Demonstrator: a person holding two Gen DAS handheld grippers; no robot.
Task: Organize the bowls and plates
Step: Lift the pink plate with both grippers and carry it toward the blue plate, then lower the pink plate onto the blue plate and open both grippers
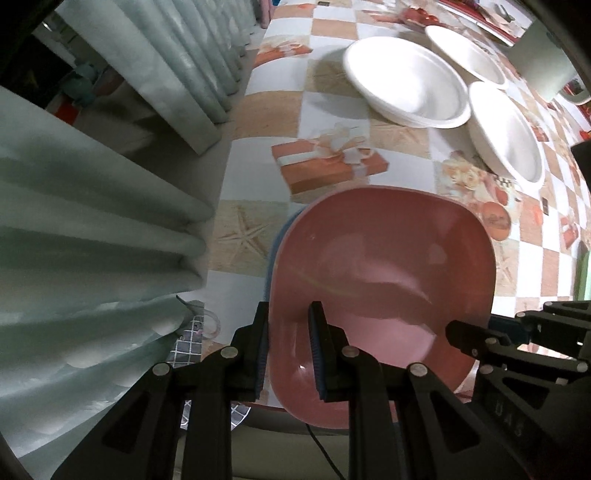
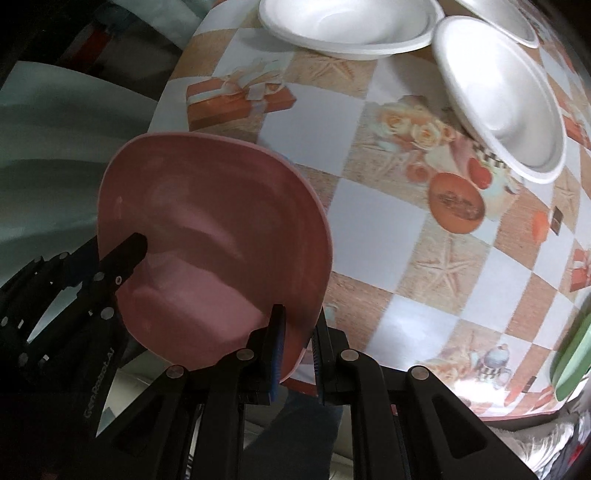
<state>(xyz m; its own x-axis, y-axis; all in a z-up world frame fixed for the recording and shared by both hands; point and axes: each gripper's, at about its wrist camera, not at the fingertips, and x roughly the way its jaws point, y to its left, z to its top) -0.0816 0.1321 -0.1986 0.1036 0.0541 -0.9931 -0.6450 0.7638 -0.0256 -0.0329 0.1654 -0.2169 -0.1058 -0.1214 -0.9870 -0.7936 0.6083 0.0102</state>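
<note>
Left wrist view: left fingers (image 1: pixel 290 347) clenched on the near-left rim of the pink plate (image 1: pixel 384 273), one finger (image 1: pixel 260 350) outside the rim, the other on the inner face. Plate is square-ish w/ rounded corners, at the counter's (image 1: pixel 325 110) near edge, overhanging it a bit. A blue edge (image 1: pixel 275 243) shows just under the plate's left side, can't tell what it is. Right fingers (image 1: pixel 469 338) come in at the plate's right rim. Farther back on the checkered counter: three white bowls, one (image 1: pixel 402 83) toward the left edge, one (image 1: pixel 506 133) right of it and touching, a third (image 1: pixel 465 51) behind both. Pale green curtain (image 1: pixel 92 229) hangs beyond the counter's left edge.

Right wrist view: right fingers (image 2: pixel 297 354) clamped on the pink plate's (image 2: pixel 214 236) near-right rim, blue pad (image 2: pixel 279 354) against the inner face. Left fingers (image 2: pixel 127 251) reach onto the plate's opposite rim. Plate looks tilted, left side past the counter's (image 2: pixel 369 206) left edge. White bowls at the far side: (image 2: pixel 347 26), (image 2: pixel 498 96) tilted, leaning on it, third (image 2: pixel 506 18) behind. Green rim (image 2: pixel 569 350) at the counter's right edge, unclear what.
</note>
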